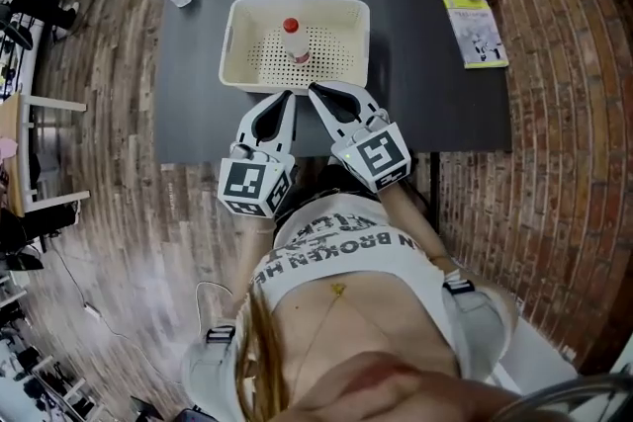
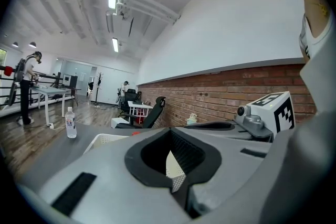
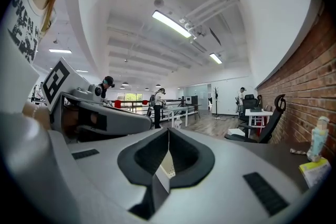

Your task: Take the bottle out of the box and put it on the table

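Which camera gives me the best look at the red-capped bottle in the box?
The head view: the red-capped bottle stands upright in the white box, seen whole from above. The left gripper view catches only a red sliver over the box rim, likely its cap. The right gripper view shows none of it.

Perforated plastic box (image 1: 235, 42), matt dark table (image 1: 196, 99)
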The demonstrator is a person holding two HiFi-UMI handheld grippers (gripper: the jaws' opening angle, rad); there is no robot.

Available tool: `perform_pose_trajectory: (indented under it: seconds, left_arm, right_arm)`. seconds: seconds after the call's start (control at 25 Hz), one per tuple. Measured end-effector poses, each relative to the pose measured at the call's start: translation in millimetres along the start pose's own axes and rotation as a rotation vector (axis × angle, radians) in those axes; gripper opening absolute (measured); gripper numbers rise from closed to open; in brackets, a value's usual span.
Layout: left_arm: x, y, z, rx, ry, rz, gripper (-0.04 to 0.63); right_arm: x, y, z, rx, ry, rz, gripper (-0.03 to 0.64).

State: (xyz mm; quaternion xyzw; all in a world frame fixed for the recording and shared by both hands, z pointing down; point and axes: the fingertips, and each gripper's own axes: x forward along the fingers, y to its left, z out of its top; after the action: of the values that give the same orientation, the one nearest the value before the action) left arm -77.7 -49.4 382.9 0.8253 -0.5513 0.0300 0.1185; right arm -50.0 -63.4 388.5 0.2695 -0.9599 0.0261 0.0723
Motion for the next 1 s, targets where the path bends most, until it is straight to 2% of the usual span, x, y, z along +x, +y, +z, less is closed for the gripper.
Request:
perform_pose_trajectory:
  seconds: [0.2,0.48,1.0]
  left_arm:
    - [7.2,3.3,0.6,-0.013,-0.006,0.036,0.0]
    - [6.9,26.7,7.0,-0.007,-0.007,0.04,0.0]
    - [14.6,81.6,19.2,-0.01,0.003,-0.085,0.0]
  right_arm:
    - [4.7,-10.4,-0.5,-0.002,-0.003,0.02,0.009]
    - [23.3,-9.2,3.5,0.004,-0.003,0.007,0.009]
    - [74.5,-5.9,14.6,0.007,0.005,-0.112,0.009]
